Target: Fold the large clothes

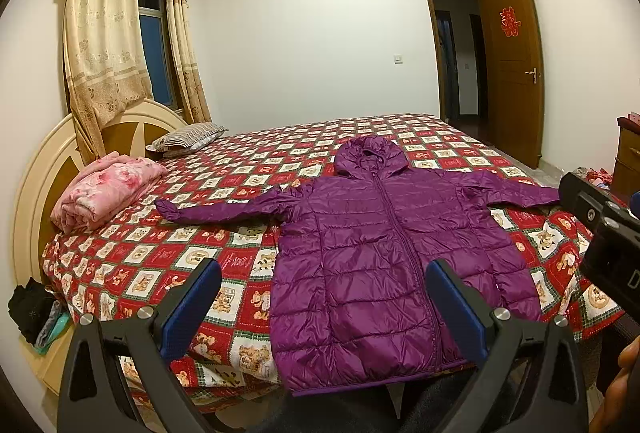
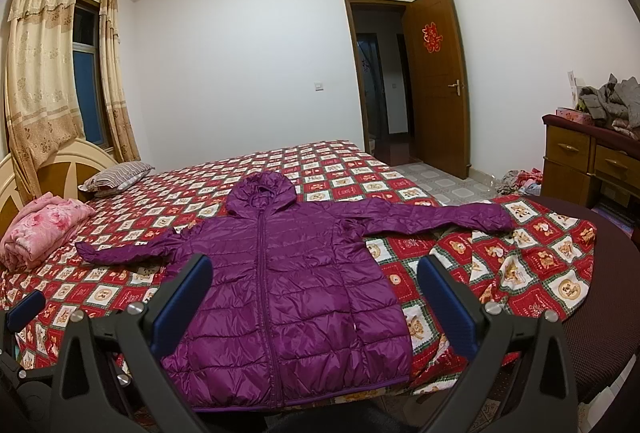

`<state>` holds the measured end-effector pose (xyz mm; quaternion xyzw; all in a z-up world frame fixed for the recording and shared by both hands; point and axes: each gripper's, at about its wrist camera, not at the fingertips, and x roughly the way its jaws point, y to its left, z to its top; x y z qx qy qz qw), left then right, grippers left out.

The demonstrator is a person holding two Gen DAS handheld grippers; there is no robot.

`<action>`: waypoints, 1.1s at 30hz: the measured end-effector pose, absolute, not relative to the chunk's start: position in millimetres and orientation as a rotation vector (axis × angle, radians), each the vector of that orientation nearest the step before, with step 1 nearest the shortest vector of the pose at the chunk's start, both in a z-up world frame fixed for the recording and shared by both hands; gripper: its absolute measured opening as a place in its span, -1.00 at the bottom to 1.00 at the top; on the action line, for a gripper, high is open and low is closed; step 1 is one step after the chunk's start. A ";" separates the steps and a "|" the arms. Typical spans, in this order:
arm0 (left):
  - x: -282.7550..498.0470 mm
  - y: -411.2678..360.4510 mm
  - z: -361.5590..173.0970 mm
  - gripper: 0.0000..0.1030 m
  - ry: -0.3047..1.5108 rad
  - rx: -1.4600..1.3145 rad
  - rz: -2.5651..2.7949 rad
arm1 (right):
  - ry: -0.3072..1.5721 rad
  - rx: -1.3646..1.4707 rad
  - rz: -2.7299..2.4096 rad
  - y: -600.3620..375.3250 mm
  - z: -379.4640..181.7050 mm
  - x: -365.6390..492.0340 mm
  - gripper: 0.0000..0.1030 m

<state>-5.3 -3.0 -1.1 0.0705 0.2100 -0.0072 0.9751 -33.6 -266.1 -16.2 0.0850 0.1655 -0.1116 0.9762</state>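
Observation:
A purple hooded puffer jacket (image 1: 384,253) lies flat and zipped on the bed, front up, hood away from me, both sleeves spread out sideways. It also shows in the right wrist view (image 2: 288,281). My left gripper (image 1: 324,297) is open and empty, held above the jacket's hem at the near edge of the bed. My right gripper (image 2: 316,293) is open and empty, also above the lower part of the jacket. The right gripper's body shows at the right edge of the left wrist view (image 1: 600,225).
The bed has a red checked quilt (image 1: 160,257) and a headboard (image 1: 44,161) at left. A folded pink blanket (image 1: 108,189) and a striped pillow (image 1: 188,139) lie near the headboard. A wooden dresser (image 2: 588,157) with piled clothes stands at right; an open door (image 2: 436,81) behind.

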 end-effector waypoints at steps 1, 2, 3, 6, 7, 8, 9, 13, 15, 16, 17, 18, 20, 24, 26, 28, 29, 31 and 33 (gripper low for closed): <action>-5.3 -2.9 -1.2 0.98 0.424 0.142 -0.015 | 0.334 0.171 -0.225 -266.1 -16.1 -33.5 1.00; -5.3 -2.9 -1.2 0.98 0.424 0.142 -0.014 | 0.334 0.171 -0.225 -266.1 -16.2 -33.4 1.00; -4.9 -3.5 -1.6 0.98 0.425 0.142 -0.015 | 0.337 0.172 -0.226 -266.0 -16.7 -33.2 1.00; -2.7 -5.5 -4.2 0.98 0.430 0.147 -0.019 | 0.342 0.177 -0.228 -260.7 -20.9 -32.7 1.00; -1.2 -6.6 -5.7 0.98 0.432 0.148 -0.019 | 0.344 0.178 -0.230 -258.1 -22.9 -32.0 1.00; 1.4 -7.8 -8.2 0.98 0.438 0.150 -0.024 | 0.344 0.178 -0.231 -258.3 -23.2 -31.6 1.00; 4.3 -8.9 -10.4 0.98 0.444 0.151 -0.033 | 0.345 0.177 -0.235 -257.9 -25.1 -30.7 1.00; 21.0 -12.8 -24.6 0.98 0.486 0.135 -0.081 | 0.376 0.199 -0.239 -266.0 -36.9 -19.3 1.00; 32.9 -14.5 -34.5 0.98 0.519 0.135 -0.119 | 0.412 0.220 -0.239 -275.1 -44.7 -8.3 1.00; 36.7 -15.0 -37.7 0.98 0.528 0.136 -0.127 | 0.419 0.224 -0.239 -276.7 -47.2 -6.1 1.00; 42.7 -15.5 -42.3 0.98 0.541 0.139 -0.135 | 0.439 0.232 -0.243 -280.3 -54.5 0.8 1.00; 48.9 -15.3 -46.3 0.98 0.553 0.141 -0.137 | 0.450 0.236 -0.248 -283.4 -58.3 3.9 1.00; 63.4 -14.1 -54.1 0.98 0.577 0.138 -0.142 | 0.488 0.248 -0.264 -293.9 -70.1 14.1 1.00; 96.0 -14.9 -61.2 0.98 0.614 0.134 -0.153 | 0.538 0.264 -0.333 -324.7 -83.6 28.9 1.00; 114.1 -17.2 -58.6 0.98 0.603 0.145 -0.158 | 0.540 0.294 -0.379 -349.1 -84.1 33.7 1.00; 133.0 -20.5 -52.5 0.98 0.579 0.169 -0.155 | 0.521 0.320 -0.435 -379.9 -80.3 39.1 1.00; 144.2 -22.2 -48.7 0.98 0.560 0.183 -0.145 | 0.518 0.330 -0.463 -396.7 -77.7 42.9 1.00; 168.4 -23.8 -42.6 0.98 0.526 0.202 -0.127 | 0.511 0.365 -0.534 -435.8 -73.7 51.7 1.00; 191.6 -20.5 -38.7 0.98 0.520 0.194 -0.123 | 0.497 0.411 -0.608 -485.6 -71.6 62.1 0.94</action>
